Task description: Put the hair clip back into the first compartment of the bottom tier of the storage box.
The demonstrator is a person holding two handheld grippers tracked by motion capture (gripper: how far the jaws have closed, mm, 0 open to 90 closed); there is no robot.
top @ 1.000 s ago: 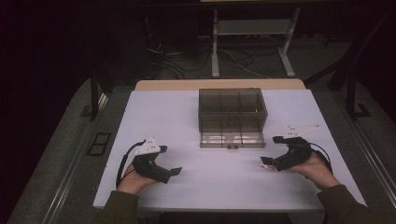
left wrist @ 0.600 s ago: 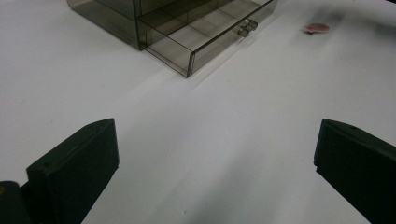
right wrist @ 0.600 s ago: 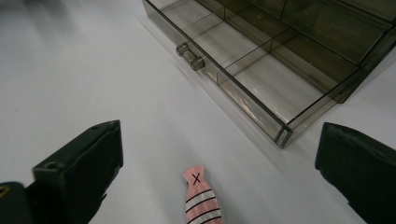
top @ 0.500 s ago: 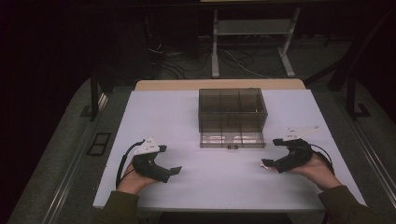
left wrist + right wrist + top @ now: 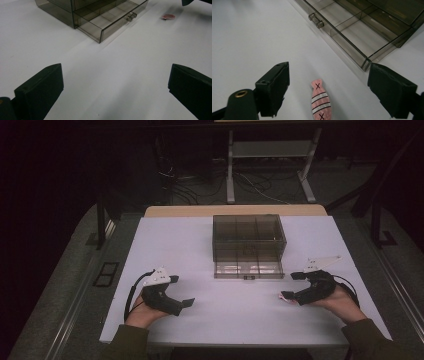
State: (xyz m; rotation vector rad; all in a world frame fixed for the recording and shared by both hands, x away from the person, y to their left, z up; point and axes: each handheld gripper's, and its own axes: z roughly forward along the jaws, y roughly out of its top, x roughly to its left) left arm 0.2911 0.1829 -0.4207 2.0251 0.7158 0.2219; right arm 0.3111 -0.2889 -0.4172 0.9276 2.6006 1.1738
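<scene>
left tongs (image 5: 187, 303): mine, spread wide, nothing between the jaws, resting low on the white table (image 5: 230, 320).
right tongs (image 5: 286, 296): also wide, nothing gripped; pink clip (image 5: 320, 102) lies flat on the table between the jaws, touching neither.
clip: pink, white stripes, two black X marks, long axis running away from the right tongs' camera.
box (image 5: 249, 239): smoky clear plastic, ahead of both tongs, between them.
drawer (image 5: 352, 32): pulled out toward me, small knob (image 5: 131, 16) on its front; divided compartments look bare, as far as I can tell.
risk: clip is thin and flat, so closing on it may skid it across the table or pinch only an edge.
risk 2: drawer front sits near the right tongs; a careless lift could knock it.
</scene>
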